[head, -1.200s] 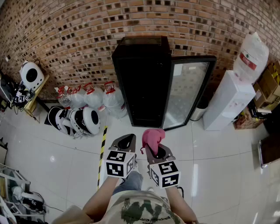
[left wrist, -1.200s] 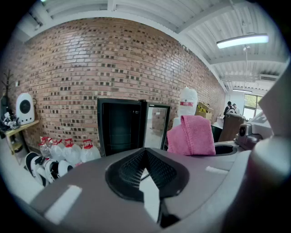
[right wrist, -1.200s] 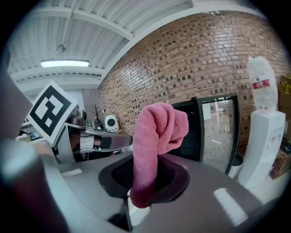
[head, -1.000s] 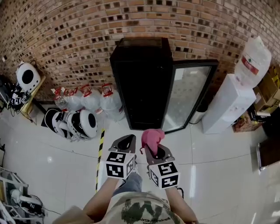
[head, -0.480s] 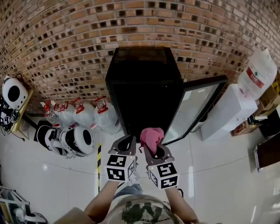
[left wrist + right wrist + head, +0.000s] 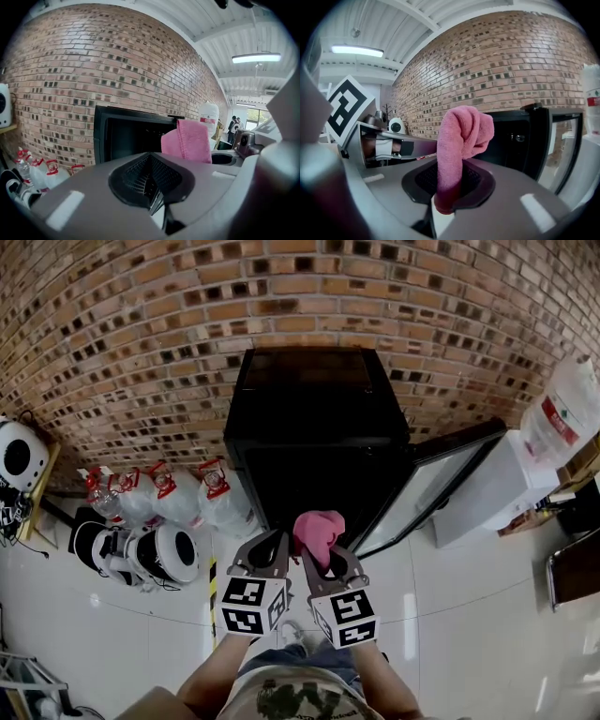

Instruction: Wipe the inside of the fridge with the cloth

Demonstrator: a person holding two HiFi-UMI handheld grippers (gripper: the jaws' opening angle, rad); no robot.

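A black fridge (image 6: 309, 427) stands against the brick wall with its glass door (image 6: 427, 488) swung open to the right; its dark inside faces me. My right gripper (image 6: 323, 554) is shut on a pink cloth (image 6: 317, 529), which sticks up from its jaws just in front of the fridge opening. The same pink cloth (image 6: 461, 145) rises from the jaws in the right gripper view, with the fridge (image 6: 525, 140) behind. My left gripper (image 6: 267, 554) is beside it, jaws shut with nothing in them. In the left gripper view the cloth (image 6: 187, 140) shows to the right, before the fridge (image 6: 126, 136).
Several water bottles (image 6: 159, 488) stand left of the fridge, with round white and black devices (image 6: 150, 554) on the floor. A white water dispenser (image 6: 487, 479) with a bottle on top stands right of the door. A yellow-black tape strip (image 6: 213, 587) marks the floor.
I have moved closer to the fridge: it now fills more of the head view. Both grippers stay side by side, the right still holding the pink cloth.
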